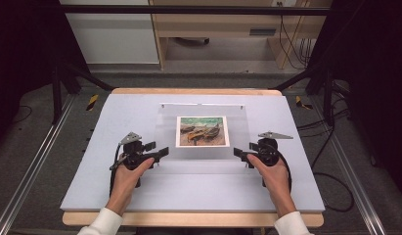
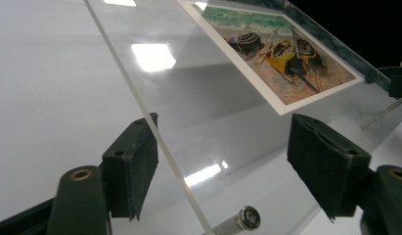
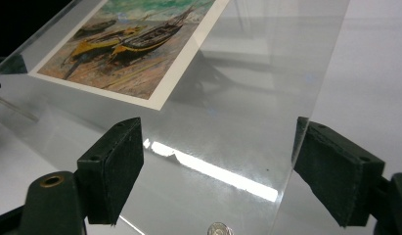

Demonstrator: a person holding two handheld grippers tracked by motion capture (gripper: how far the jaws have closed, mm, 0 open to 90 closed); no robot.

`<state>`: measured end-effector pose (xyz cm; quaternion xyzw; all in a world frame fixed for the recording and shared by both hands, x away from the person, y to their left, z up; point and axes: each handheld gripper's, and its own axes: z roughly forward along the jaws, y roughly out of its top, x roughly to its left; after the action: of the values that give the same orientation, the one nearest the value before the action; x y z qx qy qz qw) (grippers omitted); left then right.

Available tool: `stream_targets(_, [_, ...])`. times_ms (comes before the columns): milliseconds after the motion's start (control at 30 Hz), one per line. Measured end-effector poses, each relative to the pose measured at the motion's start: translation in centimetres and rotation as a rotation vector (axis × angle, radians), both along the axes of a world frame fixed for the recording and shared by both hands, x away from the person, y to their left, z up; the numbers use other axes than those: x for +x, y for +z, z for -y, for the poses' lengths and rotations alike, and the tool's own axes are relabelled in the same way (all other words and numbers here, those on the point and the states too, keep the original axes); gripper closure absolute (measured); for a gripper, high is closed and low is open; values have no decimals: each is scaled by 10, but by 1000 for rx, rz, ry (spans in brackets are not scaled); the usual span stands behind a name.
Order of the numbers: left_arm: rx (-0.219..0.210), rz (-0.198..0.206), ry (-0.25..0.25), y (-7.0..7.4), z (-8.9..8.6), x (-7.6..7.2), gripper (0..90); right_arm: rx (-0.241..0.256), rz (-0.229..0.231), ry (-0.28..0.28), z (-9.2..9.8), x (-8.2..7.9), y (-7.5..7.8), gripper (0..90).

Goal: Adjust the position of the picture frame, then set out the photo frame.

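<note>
Both grippers are sitting at the near corners of a clear acrylic sheet (image 1: 203,142) lying on the pale blue mat (image 1: 91,186), left gripper (image 1: 157,153) at one side edge, right gripper (image 1: 241,155) at the other. A boat picture (image 1: 202,131) is lying under or inside the sheet, ahead of both grippers and between them.

Left gripper view: jaws are standing apart, the sheet edge (image 2: 154,142) is running between them, close against one pad (image 2: 132,166), the other pad (image 2: 325,164) well off it. Not clamped. A small metal standoff bolt (image 2: 247,218) is sitting just below the jaws at the sheet corner.

Right gripper view: jaws are also apart, sheet edge (image 3: 291,161) lying just inside the far pad (image 3: 335,171), the other pad (image 3: 113,166) over the sheet face. Another bolt head (image 3: 219,229) is showing at the bottom.

Risks, as I'm judging it:
- Pads are bracketing the sheet sideways, not across its thickness, so closing may be pushing it rather than pinching it.
- Smooth acrylic is likely slipping out of rubber pads if only one side is lifting first; uneven lift is tilting the sheet and letting the picture slide.
- Bolts near the jaws may be catching a pad.
- Cannot tell whether the sheet is fixed down by those bolts; if so, pulling up is straining it.
</note>
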<state>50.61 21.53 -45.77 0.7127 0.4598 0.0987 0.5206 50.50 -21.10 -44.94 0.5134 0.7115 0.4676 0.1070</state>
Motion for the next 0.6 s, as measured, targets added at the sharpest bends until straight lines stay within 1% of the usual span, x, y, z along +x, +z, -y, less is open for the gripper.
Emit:
stream_targets(67, [0, -11, -1, -2, -1, -1, 274, -8, 6, 5, 0, -1, 0, 201])
stream_targets(100, [-9, -11, 1, -3, -3, -1, 275, -14, 13, 9, -1, -1, 0, 202])
stream_targets(133, [-22, -14, 4, -4, -4, -1, 286, -8, 7, 9, -1, -1, -1, 202])
stream_targets(433, [-15, -9, 4, -3, -3, -2, 287, -9, 7, 14, 0, -1, 0, 202])
stream_targets(600, [-6, -8, 5, -2, -2, -3, 288, -18, 10, 16, -1, -1, 1, 202])
